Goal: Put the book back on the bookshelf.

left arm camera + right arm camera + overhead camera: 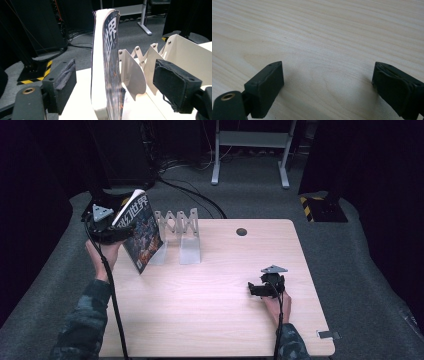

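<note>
We read the step in hand as the release of a magazine [141, 231] into the leftmost slot of the expanding file rack [179, 227], at the far left part of the table [220, 310].

**Left side.** The left gripper [120, 229] sits at the magazine's near edge, by the table's left border. In the left gripper view its jaws stand well apart, one pad [64, 80] on each side of the magazine [106, 62], and neither pad presses on it; a clear gap shows on both sides. No earlier picture is to hand, so we state only that the grip is off. The magazine stands on its lower edge, leaning to the left, with its cover toward the rack.

**Rack and contents.** The rack [155, 62] is a white accordion type with several upright dividers. The magazine occupies the space just left of the first divider [131, 75]. The remaining compartments appear to hold nothing, as far as we can see into them.

**Right side.** The right gripper [265, 289] rests low over bare tabletop [324, 37], well apart from the rack. Its jaws stand wide and hold nothing.

**Next move.** We judge that the left gripper must draw straight back along the magazine's plane, without brushing either face. The leaning magazine may tip if touched.
</note>
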{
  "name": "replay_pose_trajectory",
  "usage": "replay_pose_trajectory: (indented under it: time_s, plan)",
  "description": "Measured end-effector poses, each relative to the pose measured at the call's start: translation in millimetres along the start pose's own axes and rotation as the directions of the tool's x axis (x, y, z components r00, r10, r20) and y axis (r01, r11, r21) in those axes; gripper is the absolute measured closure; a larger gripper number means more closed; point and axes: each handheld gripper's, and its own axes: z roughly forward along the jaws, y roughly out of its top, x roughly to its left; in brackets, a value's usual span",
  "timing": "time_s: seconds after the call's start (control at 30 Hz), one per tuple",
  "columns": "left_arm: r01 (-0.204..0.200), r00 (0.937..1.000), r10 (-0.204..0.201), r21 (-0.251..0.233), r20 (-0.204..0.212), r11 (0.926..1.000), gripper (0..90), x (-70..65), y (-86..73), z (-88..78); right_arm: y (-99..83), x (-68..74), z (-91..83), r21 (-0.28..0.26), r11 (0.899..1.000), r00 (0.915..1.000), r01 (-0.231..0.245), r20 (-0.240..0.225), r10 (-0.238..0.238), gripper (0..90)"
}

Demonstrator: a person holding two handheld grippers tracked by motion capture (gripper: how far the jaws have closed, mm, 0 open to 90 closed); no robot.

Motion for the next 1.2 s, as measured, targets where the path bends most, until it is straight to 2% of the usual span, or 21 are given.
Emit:
replay_pose_trajectory:
  time_s: [0.23,0.4,0.6,0.63,0.67,0.7,0.73,0.8,0.9,1.03,1.1,1.13,1.17,1.2]
  plan:
    - [0.005,1.0,-0.005,0.002,0.004,1.0,13.0,-1.6,-12.4,-6.7,0.0,0.0,0.0,0.0,1.0,1.0,0.0,0.0,0.0,9.7]
    - [-0.006,1.0,0.006,0.015,0.001,0.9999,11.5,-4.3,-25.1,-8.5,0.0,0.0,0.0,0.0,1.0,1.0,0.0,0.0,0.0,9.8]
    - [0.002,1.0,-0.002,0.064,0.006,0.998,8.1,-7.8,-47.5,0.1,0.0,0.0,0.0,0.0,1.0,1.0,0.0,0.0,0.0,9.8]
    - [0.002,1.0,-0.002,0.064,0.006,0.998,8.1,-7.8,-47.5,0.1,0.0,-0.2,0.1,0.0,1.0,1.0,0.002,0.002,-0.002,9.8]
    - [0.005,1.0,-0.005,0.077,0.005,0.997,8.0,-8.8,-56.7,2.9,0.1,-0.1,0.1,0.0,1.0,1.0,0.001,0.0,-0.001,9.9]
    - [0.005,1.0,-0.005,0.077,0.005,0.997,7.8,-8.8,-56.7,2.9,0.1,-0.4,0.2,0.0,1.0,1.0,0.004,0.002,-0.004,9.9]
    - [0.017,0.9998,-0.018,0.09,0.004,0.9957,7.7,-10.2,-66.4,6.6,0.1,-0.3,0.2,-0.001,1.0,1.0,0.003,0.001,-0.003,10.0]
    - [0.027,0.9996,-0.028,0.106,0.01,0.994,7.3,-11.5,-75.8,10.4,0.2,-0.1,0.2,-0.001,1.0,1.0,0.001,-0.001,-0.001,10.1]
    - [0.027,0.9995,-0.028,0.122,0.013,0.9922,8.0,-15.8,-88.8,16.6,0.2,-0.2,0.1,-0.001,1.0,1.0,0.002,-0.001,-0.002,10.2]
    - [0.024,0.9993,-0.028,0.149,0.024,0.9886,15.6,-20.9,-104.5,26.2,0.1,-0.1,0.1,-0.001,1.0,1.0,0.002,-0.002,-0.002,10.3]
    - [0.03,0.9995,-0.03,0.162,-0.001,0.9863,19.7,-23.5,-113.2,32.7,0.1,0.0,0.1,-0.001,1.0,1.0,0.001,-0.002,-0.001,10.3]
    - [0.033,0.9995,-0.033,0.18,-0.003,0.9831,25.0,-24.1,-117.2,34.9,0.1,-0.1,0.1,-0.001,1.0,1.0,0.002,-0.002,-0.002,10.3]
    - [0.033,0.9995,-0.033,0.18,-0.003,0.9831,27.7,-24.1,-117.2,34.9,0.1,0.0,0.0,-0.001,1.0,1.0,0.001,-0.002,-0.001,10.3]
    - [0.048,0.9989,-0.047,0.185,-0.008,0.9815,27.7,-24.6,-121.7,39.0,0.1,0.0,0.0,-0.001,1.0,1.0,0.001,-0.002,-0.001,10.3]
